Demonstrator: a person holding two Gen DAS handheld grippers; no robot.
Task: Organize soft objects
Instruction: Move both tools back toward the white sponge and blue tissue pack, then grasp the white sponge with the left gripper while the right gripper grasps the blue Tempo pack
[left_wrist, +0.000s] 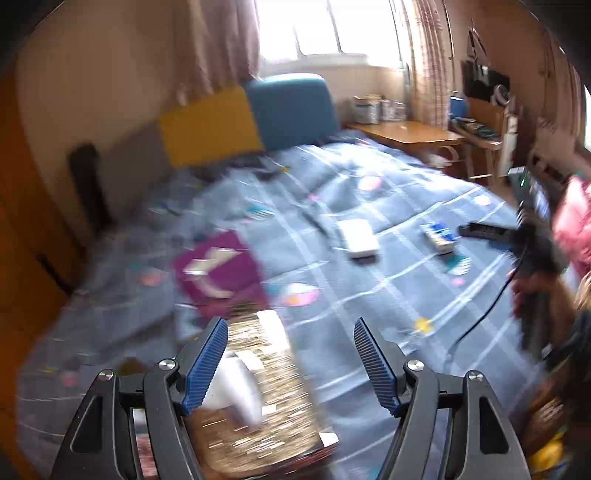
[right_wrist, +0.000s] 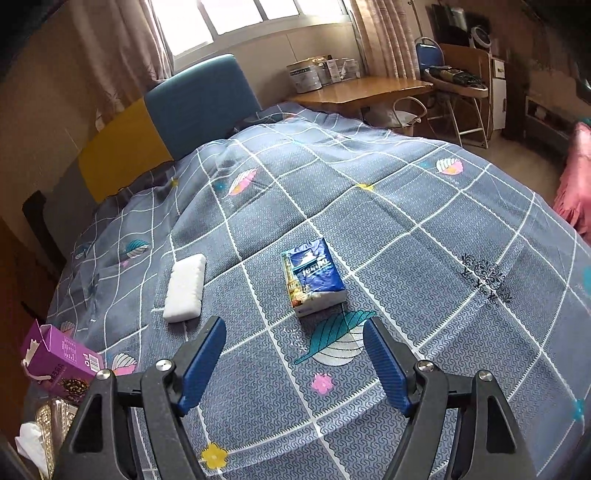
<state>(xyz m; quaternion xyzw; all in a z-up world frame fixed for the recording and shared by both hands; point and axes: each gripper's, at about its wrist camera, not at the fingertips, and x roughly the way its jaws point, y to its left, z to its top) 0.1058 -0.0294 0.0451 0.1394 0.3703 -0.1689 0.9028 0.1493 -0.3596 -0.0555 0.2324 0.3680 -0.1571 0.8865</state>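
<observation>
On the grey-blue checked quilt (right_wrist: 424, 229) lie a blue tissue pack (right_wrist: 314, 280) and a white soft pack (right_wrist: 184, 288). My right gripper (right_wrist: 294, 326) hovers open just short of the blue pack, with nothing between its fingers. In the blurred left wrist view, my left gripper (left_wrist: 290, 326) stands open over a glittery gold tissue box (left_wrist: 258, 387) with a white tissue (left_wrist: 236, 391) sticking out beside the left finger. The pads do not press on it. A purple carton (left_wrist: 218, 266) lies beyond. The white pack (left_wrist: 358, 238) and blue pack (left_wrist: 439, 236) sit farther right.
The purple carton (right_wrist: 55, 354) and gold box (right_wrist: 51, 413) sit at the bed's left edge. A yellow and blue headboard (right_wrist: 199, 99) is at the back, a wooden desk (right_wrist: 362, 88) beyond the bed. Pink cloth (right_wrist: 576, 184) is at right. A person's hand (left_wrist: 532, 291) and a black cable (left_wrist: 487, 314) show there.
</observation>
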